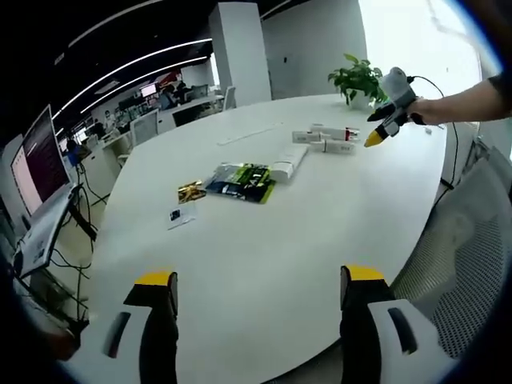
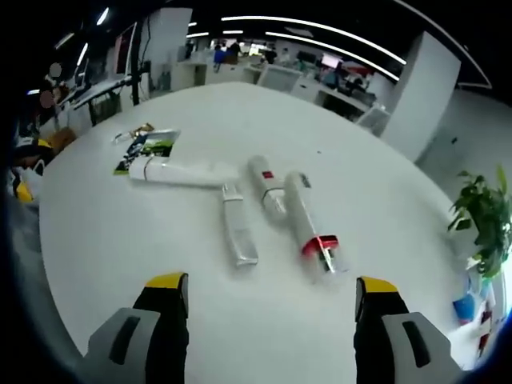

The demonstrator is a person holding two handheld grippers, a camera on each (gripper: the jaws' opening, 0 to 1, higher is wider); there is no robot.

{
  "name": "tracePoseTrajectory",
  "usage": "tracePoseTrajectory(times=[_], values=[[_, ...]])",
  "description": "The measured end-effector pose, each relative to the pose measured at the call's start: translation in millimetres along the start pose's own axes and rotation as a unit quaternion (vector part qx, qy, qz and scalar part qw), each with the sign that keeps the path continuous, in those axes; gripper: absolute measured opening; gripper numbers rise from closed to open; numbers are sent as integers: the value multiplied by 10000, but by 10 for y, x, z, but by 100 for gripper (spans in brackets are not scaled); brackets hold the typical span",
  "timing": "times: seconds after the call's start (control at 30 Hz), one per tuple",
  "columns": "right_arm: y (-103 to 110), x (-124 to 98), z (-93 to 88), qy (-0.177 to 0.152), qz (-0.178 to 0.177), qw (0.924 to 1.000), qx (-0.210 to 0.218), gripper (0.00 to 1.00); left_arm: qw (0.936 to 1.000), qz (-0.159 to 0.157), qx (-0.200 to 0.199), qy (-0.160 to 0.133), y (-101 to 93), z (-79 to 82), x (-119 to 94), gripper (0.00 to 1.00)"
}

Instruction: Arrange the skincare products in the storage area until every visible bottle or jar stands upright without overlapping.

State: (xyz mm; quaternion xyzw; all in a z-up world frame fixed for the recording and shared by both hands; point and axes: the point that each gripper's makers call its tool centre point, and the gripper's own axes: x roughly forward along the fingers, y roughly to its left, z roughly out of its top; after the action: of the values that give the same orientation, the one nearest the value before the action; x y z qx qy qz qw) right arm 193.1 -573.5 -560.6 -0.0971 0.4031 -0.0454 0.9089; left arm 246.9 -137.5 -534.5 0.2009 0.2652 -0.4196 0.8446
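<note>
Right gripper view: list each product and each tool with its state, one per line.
Long white tube: lying flat.
Flat white tube: lying flat.
Short white bottle: lying flat.
Red-banded bottle: lying flat, beside the short white bottle.
Right tool: open, empty, above the table.
Left tool: open, empty.

Four white skincare tubes lie flat on the white table, none upright, all ahead of the right gripper's open fingers. The long tube with a red band (image 2: 308, 218) points its clear cap toward the right finger. Just left of it lies a shorter tube with a small red mark (image 2: 266, 186). A flat squeeze tube (image 2: 238, 230) sits nearer the left finger. The longest tube (image 2: 178, 172) lies crosswise beyond, its tip near the flat tube's far end
</note>
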Motion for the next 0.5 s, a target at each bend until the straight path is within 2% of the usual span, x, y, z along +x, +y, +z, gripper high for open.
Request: tracePoseTrajectory(times=[0.27, 0.5], values=[[-237, 130, 47, 60, -24, 9999, -94, 88, 10000, 24, -36, 65, 19, -32, 14, 76], [-422, 314, 29, 267, -12, 9994, -202, 85, 9999, 98, -74, 60, 57, -47, 11, 74]])
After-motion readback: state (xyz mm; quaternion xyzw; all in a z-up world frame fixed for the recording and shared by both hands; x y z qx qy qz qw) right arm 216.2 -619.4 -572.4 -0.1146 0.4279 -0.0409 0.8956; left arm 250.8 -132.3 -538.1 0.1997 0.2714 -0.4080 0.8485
